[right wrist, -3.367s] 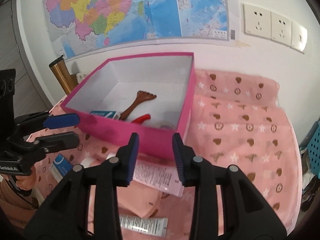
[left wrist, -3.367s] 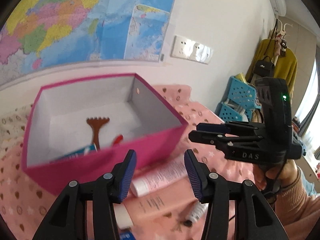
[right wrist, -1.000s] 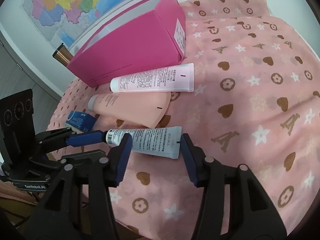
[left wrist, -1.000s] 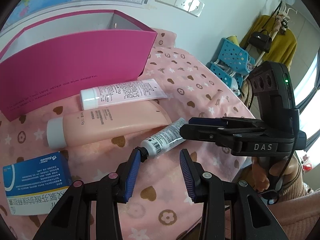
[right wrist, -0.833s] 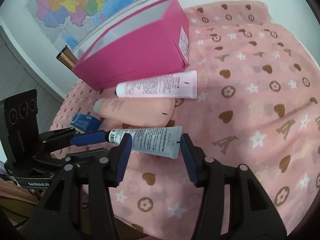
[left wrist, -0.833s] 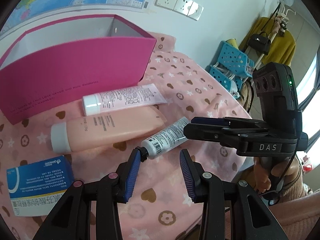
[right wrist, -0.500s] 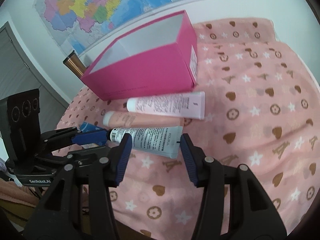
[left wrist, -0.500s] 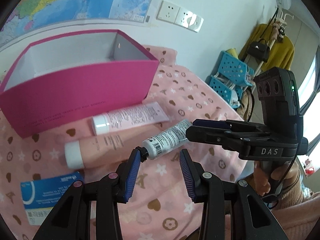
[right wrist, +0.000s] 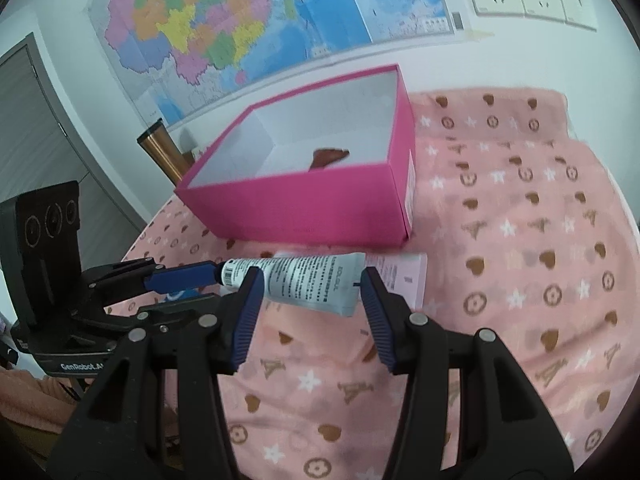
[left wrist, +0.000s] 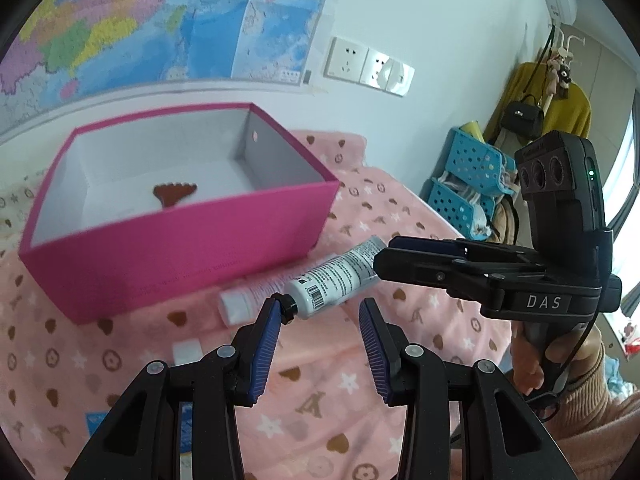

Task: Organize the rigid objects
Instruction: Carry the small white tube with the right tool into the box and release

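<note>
Pink cloth (right wrist: 520, 240) printed with brown hearts, stars and flowers covers the counter, and a colourful map (right wrist: 240, 20) hangs on the white wall behind, with sockets (left wrist: 368, 66) beside it.

A white tube (right wrist: 308, 280) with a black cap (left wrist: 287, 309), a barcode near the cap and fine print along its body is held in the air just in front of the pink box (left wrist: 180, 240). It hangs crosswise between the two tools. The right gripper (right wrist: 312, 292) has its fingers about half apart, closed on the flat crimped end and the body of the tube. The left gripper (left wrist: 318, 328) has its fingers fairly narrow; the cap touches the left finger (left wrist: 266, 344), while the other finger stands clear of it, so whether this one truly grips cannot be told.

The box is open, white inside, and a brown comb-like piece (left wrist: 174, 193) lies on its floor. Below the tube, a pink tube (right wrist: 404, 276) lies on the cloth against the box. A blue carton (left wrist: 96, 420) lies at the near left edge.
</note>
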